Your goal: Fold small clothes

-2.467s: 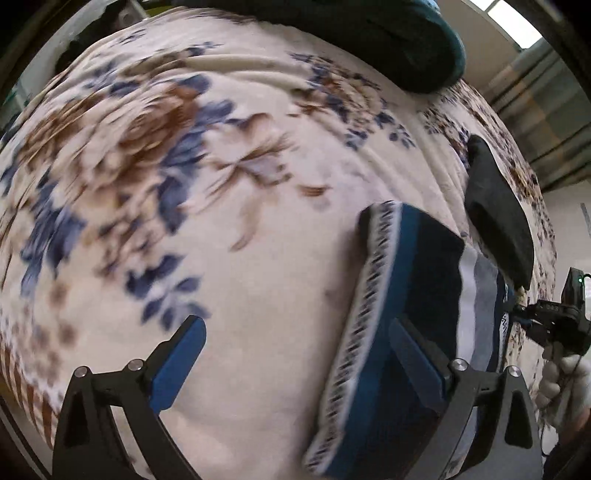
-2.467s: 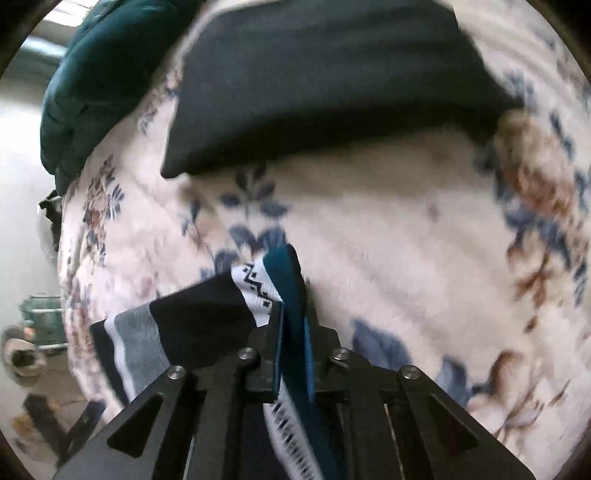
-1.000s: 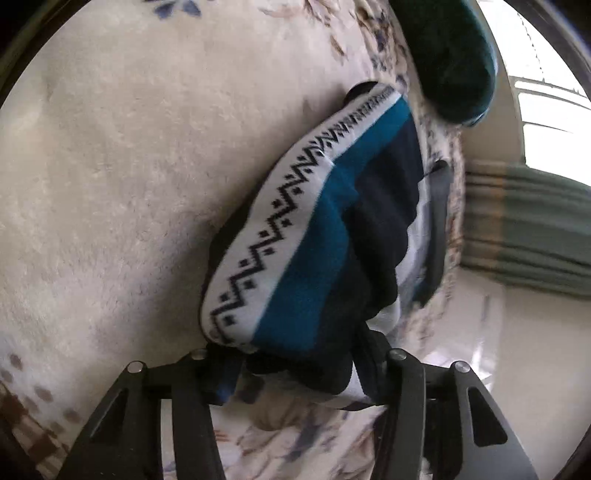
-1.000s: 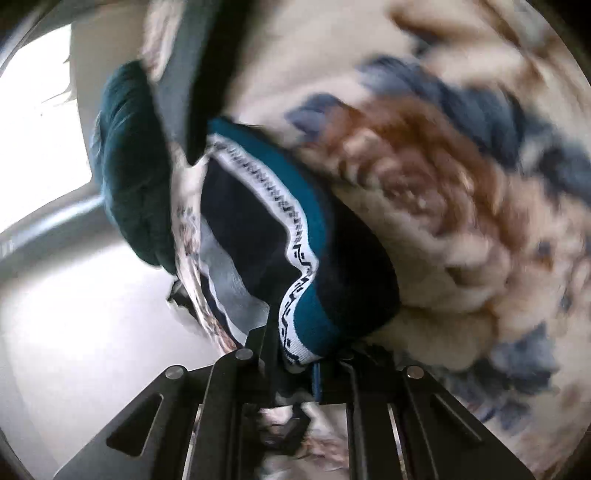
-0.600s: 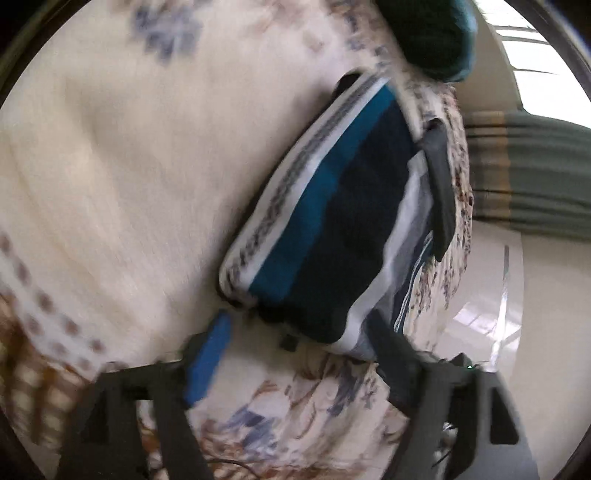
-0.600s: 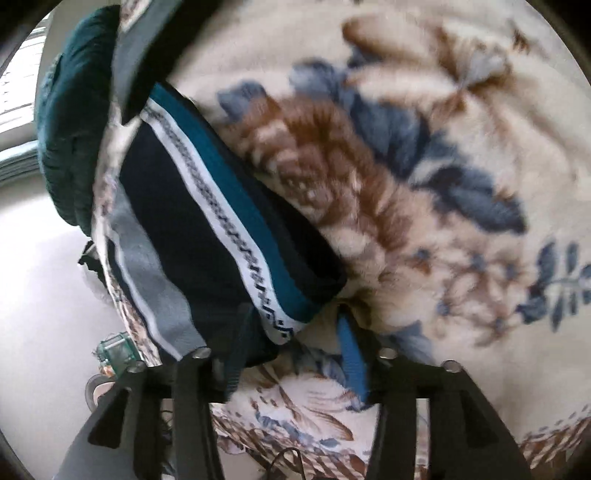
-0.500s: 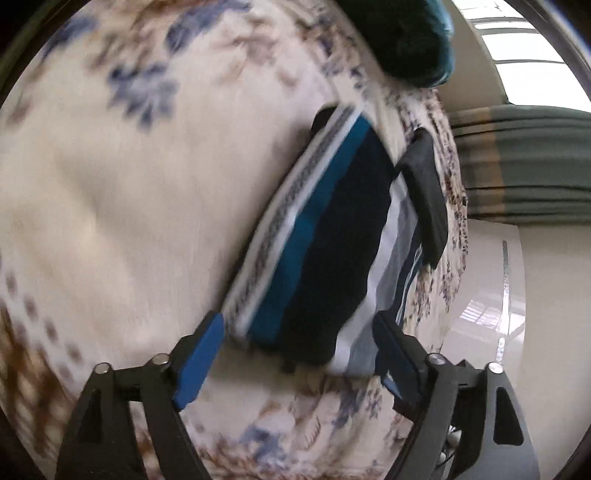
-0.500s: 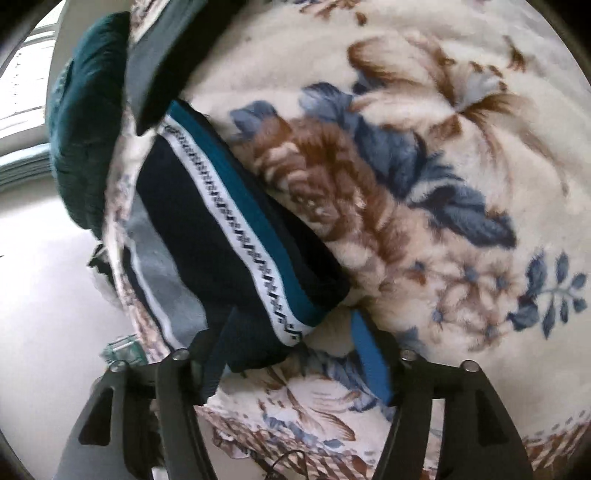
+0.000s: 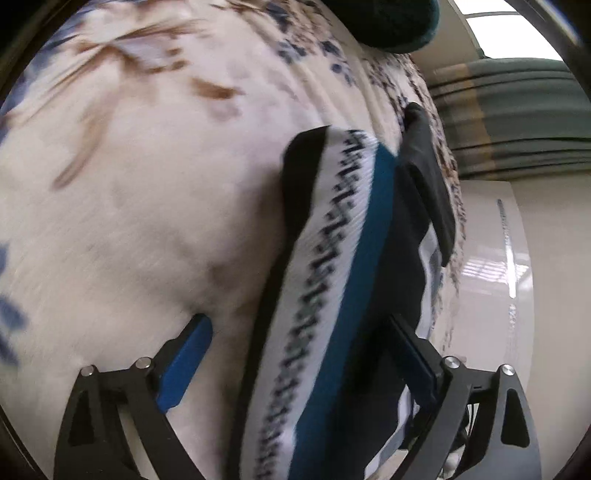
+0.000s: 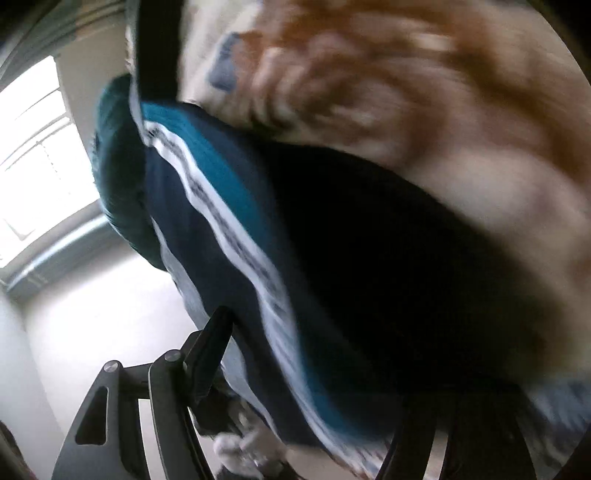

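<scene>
The folded garment [image 9: 332,295], navy with a teal band and a white zigzag-patterned band, lies on the floral blanket [image 9: 147,184]. My left gripper [image 9: 301,354] is open, its blue-padded fingers straddling the garment's near end. In the right wrist view the garment [image 10: 295,240] fills the middle, blurred. My right gripper [image 10: 317,373] is open wide; its left finger [image 10: 210,343] sits under the garment's edge and the right finger is dark and mostly hidden.
A folded dark garment [image 9: 424,173] lies just beyond the striped one, near the bed's edge. A dark green pillow [image 9: 388,22] sits at the far end. The bed edge drops to a pale floor [image 9: 491,295] on the right.
Both grippers, shut on the garment a second ago, have opened. They have since moved in close again, with the garment now between the open fingers.
</scene>
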`<state>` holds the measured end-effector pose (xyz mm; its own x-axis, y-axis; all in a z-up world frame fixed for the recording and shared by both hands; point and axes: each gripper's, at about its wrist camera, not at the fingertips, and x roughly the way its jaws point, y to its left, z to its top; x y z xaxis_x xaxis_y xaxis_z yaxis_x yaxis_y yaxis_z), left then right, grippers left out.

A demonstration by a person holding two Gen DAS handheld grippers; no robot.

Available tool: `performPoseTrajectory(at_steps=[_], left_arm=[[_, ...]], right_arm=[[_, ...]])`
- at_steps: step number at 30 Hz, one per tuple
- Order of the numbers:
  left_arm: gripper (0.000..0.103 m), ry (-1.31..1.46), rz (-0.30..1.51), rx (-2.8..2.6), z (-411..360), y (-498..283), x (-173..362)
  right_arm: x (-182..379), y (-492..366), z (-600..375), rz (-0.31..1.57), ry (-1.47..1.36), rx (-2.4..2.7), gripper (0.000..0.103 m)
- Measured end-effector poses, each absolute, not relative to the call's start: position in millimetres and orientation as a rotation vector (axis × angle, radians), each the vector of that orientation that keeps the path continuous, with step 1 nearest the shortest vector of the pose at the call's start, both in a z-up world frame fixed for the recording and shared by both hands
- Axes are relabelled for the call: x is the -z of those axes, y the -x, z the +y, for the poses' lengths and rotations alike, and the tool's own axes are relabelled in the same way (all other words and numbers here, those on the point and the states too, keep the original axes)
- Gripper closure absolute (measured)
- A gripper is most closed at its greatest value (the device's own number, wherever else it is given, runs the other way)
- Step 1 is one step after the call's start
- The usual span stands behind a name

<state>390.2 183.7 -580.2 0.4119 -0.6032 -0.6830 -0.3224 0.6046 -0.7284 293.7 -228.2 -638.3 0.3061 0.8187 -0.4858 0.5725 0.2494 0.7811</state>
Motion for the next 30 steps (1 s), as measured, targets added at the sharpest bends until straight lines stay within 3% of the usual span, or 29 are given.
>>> performPoseTrajectory(at_steps=[6,7,8,9,11,20,26,30], left_arm=[[0.009,0.942,1.17,0.298,175,-416,579],[0.019,0.946,1.148,0.317,174,-419,577],[0.054,0.953,1.148,0.343,170,-424,575],[0.063,0.95,1.167,0.37,166,-428,572],[0.071,0.932,1.164,0.379,163,-434,560],[0.073,0.911,1.149,0.527,150,-493,482],[0.073,0.834,1.119,0.63,115,-592,420],[0.073,0.786,1.11,0.664,84,-685,414]], right_arm=[[628,-330,-206,1.334,-1.365,-0.294,0.029],[624,-332,-203,1.327,-1.347,-0.29,0.037],[619,-334,-201,1.323,-1.322,-0.282,0.059],[613,-337,-200,1.321,-1.301,-0.276,0.067],[597,-340,-200,1.295,-1.262,-0.253,0.074],[501,-373,-214,1.148,-1.205,-0.218,0.076],[432,-458,-244,1.012,-1.173,-0.192,0.076],[420,-527,-265,0.927,-1.154,-0.176,0.076]])
